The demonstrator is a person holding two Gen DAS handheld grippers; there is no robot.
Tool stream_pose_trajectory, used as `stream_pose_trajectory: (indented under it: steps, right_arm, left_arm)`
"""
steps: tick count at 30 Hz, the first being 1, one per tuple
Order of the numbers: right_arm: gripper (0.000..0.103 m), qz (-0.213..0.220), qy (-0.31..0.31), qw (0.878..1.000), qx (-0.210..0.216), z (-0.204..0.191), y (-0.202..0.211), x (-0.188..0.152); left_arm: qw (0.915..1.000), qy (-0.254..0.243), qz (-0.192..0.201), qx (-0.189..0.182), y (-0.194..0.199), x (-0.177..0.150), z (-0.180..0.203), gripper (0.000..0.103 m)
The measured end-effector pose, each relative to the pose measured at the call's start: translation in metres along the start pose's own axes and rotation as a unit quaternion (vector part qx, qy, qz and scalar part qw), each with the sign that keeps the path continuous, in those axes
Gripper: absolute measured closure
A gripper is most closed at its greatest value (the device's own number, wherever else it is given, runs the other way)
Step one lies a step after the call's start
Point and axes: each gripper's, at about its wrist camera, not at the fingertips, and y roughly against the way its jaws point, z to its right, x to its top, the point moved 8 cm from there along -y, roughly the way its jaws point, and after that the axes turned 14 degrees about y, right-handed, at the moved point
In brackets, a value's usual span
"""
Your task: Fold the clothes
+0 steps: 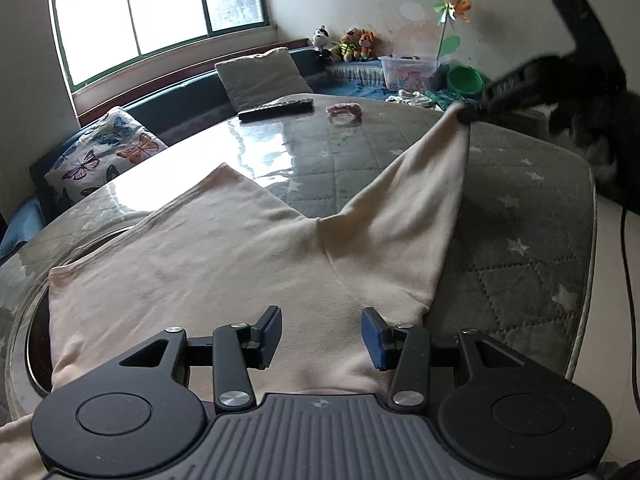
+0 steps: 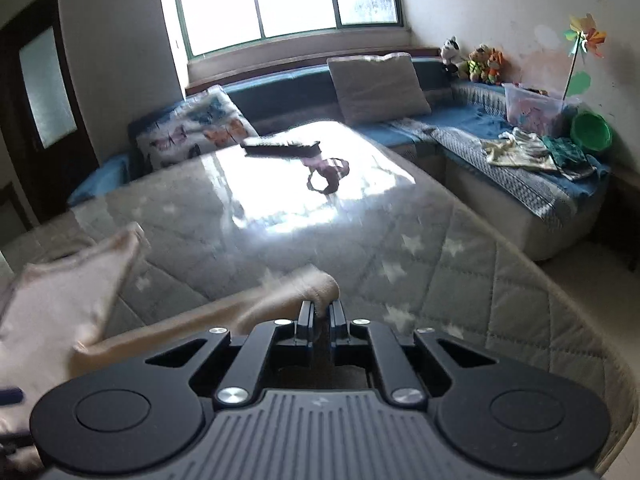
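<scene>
your right tool (image 2: pixel 320 308) pinched a cuff of the cream garment (image 1: pixel 224 256) spread on the counter (image 1: pixel 520 216), while your left tool (image 1: pixel 321 336) hovered spread above the garment's near edge.

Left wrist: we look down-forward, close over the bench (image 1: pixel 520 184).
Right wrist: likewise, nearer its right edge.
Shared: bench, window (image 1: pixel 156 12).
</scene>
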Motion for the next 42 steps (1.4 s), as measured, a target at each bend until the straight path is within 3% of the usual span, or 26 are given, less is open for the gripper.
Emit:
stream_pose_trajectory:
  steps: [7,14,19,26,29,34,42]
  right_arm:
    - [0.097,0.066,0.060,0.995,0.034,-0.050,0.042,0.063]
    - [0.097,0.120,0.153,0.973,0.122,-0.159,0.071,0.109]
    - [0.097,0.117,0.212,0.951,0.191,-0.236,0.068,0.107]
    - [0.092,0.069,0.250,0.924,0.279,-0.318,0.059,0.074]
    - [0.092,0.061,0.261,0.918,0.291,-0.322,0.065,0.065]
    - [0.091,0.042,0.278,0.924,0.258,-0.289,0.060,0.058]
    - [0.091,-0.072,0.265,0.934,0.230,-0.224,0.026,-0.017]
  left_arm:
    - [0.9988,0.036,0.027,0.018,0.024,0.003,-0.031,0.055]
    - [0.9935,0.088,0.047,0.055,0.055,-0.011,-0.078,0.053]
    - [0.9882,0.124,0.050,0.075,0.072,-0.027,-0.103,0.051]
    - [0.9828,0.152,0.038,0.098,0.081,-0.048,-0.122,0.049]
    - [0.9817,0.156,0.037,0.102,0.085,-0.052,-0.127,0.049]
    - [0.9796,0.165,0.041,0.107,0.093,-0.053,-0.132,0.049]
    - [0.9790,0.168,0.041,0.108,0.086,-0.044,-0.133,0.051]
